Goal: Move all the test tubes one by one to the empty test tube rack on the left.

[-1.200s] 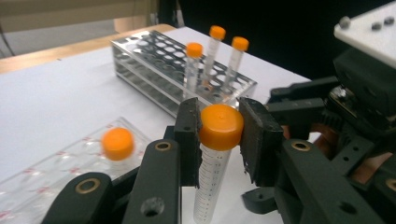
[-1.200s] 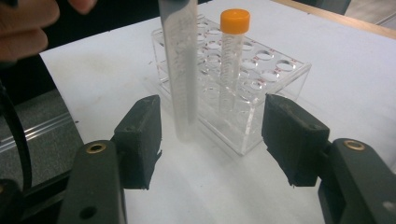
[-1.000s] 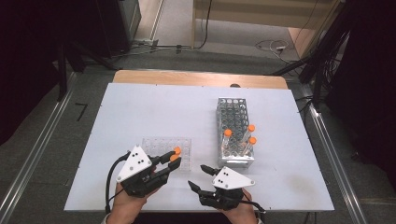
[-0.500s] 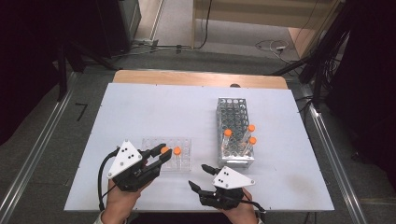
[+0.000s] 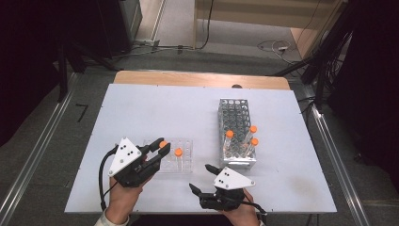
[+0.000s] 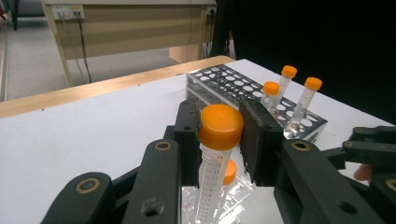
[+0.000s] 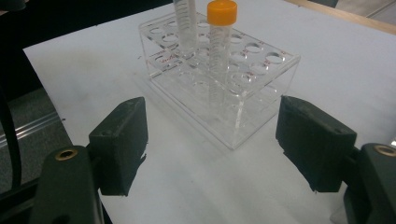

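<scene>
Left hand [image 5: 123, 200] comes in from the near edge of the white table [image 5: 155, 108], palm under the left gripper [image 5: 162, 149], whose grey three-cornered plate faces up and whose jaws point away toward the far right. Its jaws are clamped on the orange screw cap of a clear tube [image 6: 215, 154]. The tube hangs upright between the black, finely ribbed pads, with printed graduation marks running down its side. Its lower end sits over the clear plastic rack [image 5: 181, 157], at the rack's left end; whether the tip is already in a hole I cannot tell.

A second orange-capped tube [image 5: 178, 155] stands upright in that same rack, just beside the held one. The rack is a low, clear acrylic block with rows of round holes and faint red lettering along its edges.

Right hand [image 5: 241, 214] rests low at the near edge, well apart from the left. The right gripper [image 5: 200, 178] lies level and points left toward the clear rack. Its jaws stand wide apart and have just been opening, with nothing between them but bare tabletop; the pads are matt black and blocky.

Beyond, a metal rack [image 5: 234, 117] of perforated sheet stands lengthwise, with three more orange-capped tubes [image 5: 243, 140] upright at its near end.
</scene>
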Demonstrator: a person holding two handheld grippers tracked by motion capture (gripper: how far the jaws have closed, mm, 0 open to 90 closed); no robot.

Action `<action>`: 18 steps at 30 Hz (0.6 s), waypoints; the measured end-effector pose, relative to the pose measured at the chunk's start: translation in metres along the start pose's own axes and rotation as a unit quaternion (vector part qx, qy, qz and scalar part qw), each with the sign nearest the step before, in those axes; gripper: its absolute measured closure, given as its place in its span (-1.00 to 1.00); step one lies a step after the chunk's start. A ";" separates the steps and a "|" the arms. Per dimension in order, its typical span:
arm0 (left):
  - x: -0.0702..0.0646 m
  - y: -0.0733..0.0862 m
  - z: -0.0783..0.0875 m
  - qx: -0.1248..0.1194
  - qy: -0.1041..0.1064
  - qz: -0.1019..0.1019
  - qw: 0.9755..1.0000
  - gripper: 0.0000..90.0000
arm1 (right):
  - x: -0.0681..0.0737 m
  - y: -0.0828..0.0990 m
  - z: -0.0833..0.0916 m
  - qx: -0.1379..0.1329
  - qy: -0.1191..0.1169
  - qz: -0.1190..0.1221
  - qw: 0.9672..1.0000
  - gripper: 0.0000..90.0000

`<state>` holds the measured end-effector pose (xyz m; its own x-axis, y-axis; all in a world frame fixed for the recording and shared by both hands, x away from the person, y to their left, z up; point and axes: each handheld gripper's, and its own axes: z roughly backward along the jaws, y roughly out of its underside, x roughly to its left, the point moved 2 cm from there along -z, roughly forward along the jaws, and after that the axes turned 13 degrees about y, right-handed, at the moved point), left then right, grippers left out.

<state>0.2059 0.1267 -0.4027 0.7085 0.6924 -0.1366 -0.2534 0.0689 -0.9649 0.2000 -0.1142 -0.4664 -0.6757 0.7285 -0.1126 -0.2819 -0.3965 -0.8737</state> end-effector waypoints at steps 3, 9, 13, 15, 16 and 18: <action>0.002 0.002 -0.004 0.001 -0.002 -0.001 1.000 0.55 | 0.000 0.000 0.000 0.000 0.000 -0.001 1.000 -0.48; 0.006 0.008 -0.012 0.011 -0.007 0.001 1.000 0.55 | -0.001 0.000 0.001 0.000 -0.001 0.000 1.000 -0.47; 0.006 0.011 -0.014 0.017 -0.007 0.000 1.000 0.54 | -0.001 0.000 0.001 0.001 -0.001 0.000 1.000 -0.47; 0.006 0.012 -0.015 0.020 -0.007 0.001 1.000 0.54 | -0.001 0.000 0.001 0.000 -0.001 0.000 1.000 -0.47; 0.006 0.013 -0.016 0.021 -0.006 0.001 1.000 0.54 | 0.000 0.000 0.001 0.000 -0.001 -0.001 1.000 -0.47; 0.006 0.016 -0.018 0.026 -0.007 0.001 1.000 0.54 | 0.000 0.000 0.001 0.001 -0.001 0.000 1.000 -0.47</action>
<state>0.2182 0.1195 -0.4228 0.6984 0.7030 -0.1343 -0.2892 0.1056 -0.9514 0.1995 -0.1151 -0.4661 -0.6771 0.7275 -0.1113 -0.2828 -0.3969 -0.8732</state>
